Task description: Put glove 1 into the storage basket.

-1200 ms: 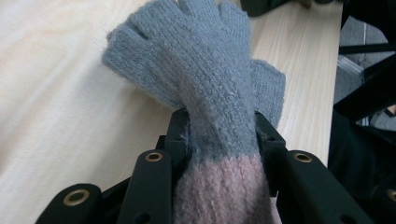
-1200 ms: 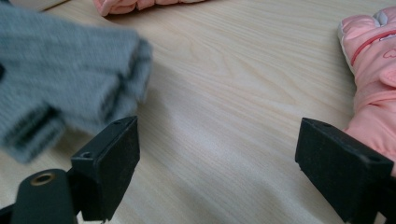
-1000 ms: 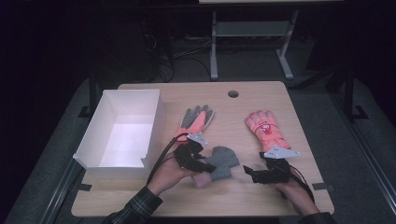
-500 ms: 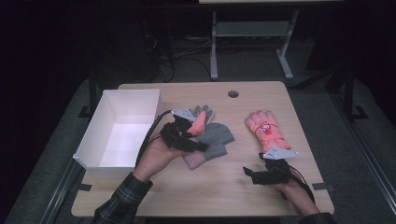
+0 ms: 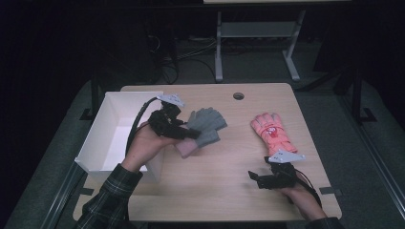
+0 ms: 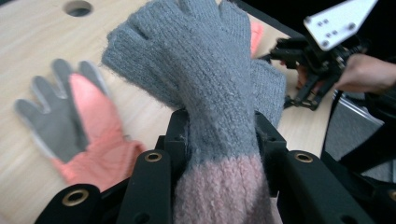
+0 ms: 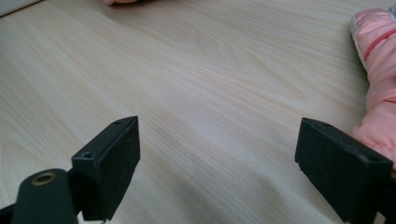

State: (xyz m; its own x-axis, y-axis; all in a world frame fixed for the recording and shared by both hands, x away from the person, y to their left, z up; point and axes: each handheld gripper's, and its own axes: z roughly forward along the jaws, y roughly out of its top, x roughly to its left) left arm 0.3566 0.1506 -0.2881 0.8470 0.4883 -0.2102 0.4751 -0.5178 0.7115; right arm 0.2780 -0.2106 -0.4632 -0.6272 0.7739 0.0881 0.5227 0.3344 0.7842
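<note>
The left claw (image 6: 219,140) grasps the grey-and-pink knitted glove (image 6: 205,79) above the table (image 5: 229,176); the right claw (image 7: 219,163) stands released.

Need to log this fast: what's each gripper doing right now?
Left gripper: closed on the grey-and-pink knit glove, lifted off the table.
Right gripper: open, empty, low over the table beside the pink glove.

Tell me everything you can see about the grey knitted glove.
The grey knitted glove looks like soft wool, grey over the fingers and palm, with a pink ribbed cuff. The left gripper is shut on it near the cuff and holds it above the table, fingers pointing away. A second grey layer hangs behind it.
</note>
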